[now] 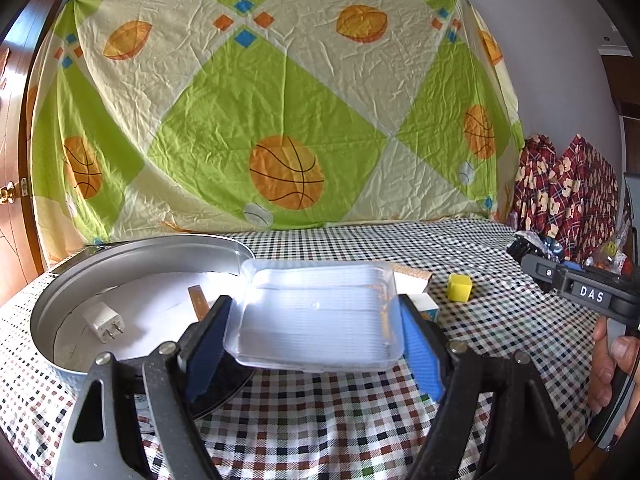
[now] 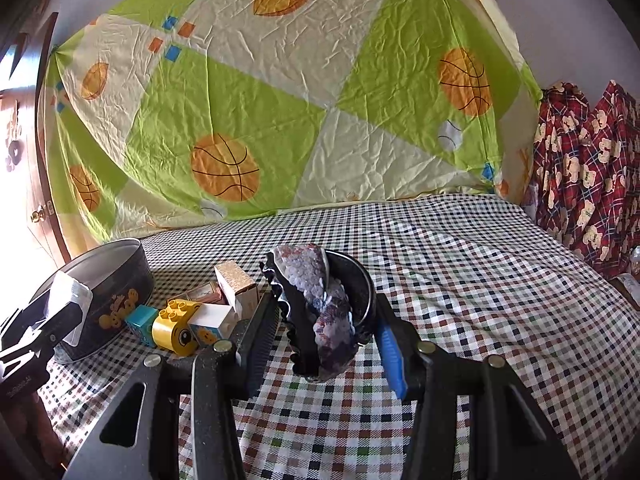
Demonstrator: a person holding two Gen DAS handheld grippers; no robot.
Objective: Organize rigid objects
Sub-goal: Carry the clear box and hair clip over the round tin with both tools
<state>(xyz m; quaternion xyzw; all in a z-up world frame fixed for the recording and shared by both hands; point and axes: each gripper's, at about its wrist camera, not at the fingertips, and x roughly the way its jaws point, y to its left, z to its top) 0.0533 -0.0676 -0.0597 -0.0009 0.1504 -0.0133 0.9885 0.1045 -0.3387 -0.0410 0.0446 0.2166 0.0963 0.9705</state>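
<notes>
Clear box lies crosswise (level).

I see a clear ribbed plastic box, a matt grey metal tin, and wrinkled checked cloth on the counter.

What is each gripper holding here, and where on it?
Left gripper: a clear plastic box, clamped across its two short sides. Right gripper: a dark sequinned object, pinched across its middle.

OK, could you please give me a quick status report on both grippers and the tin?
Left gripper shut on clear plastic box, at tin rim. Right gripper shut on sequined pouch. Charger plug already in tin.
</notes>
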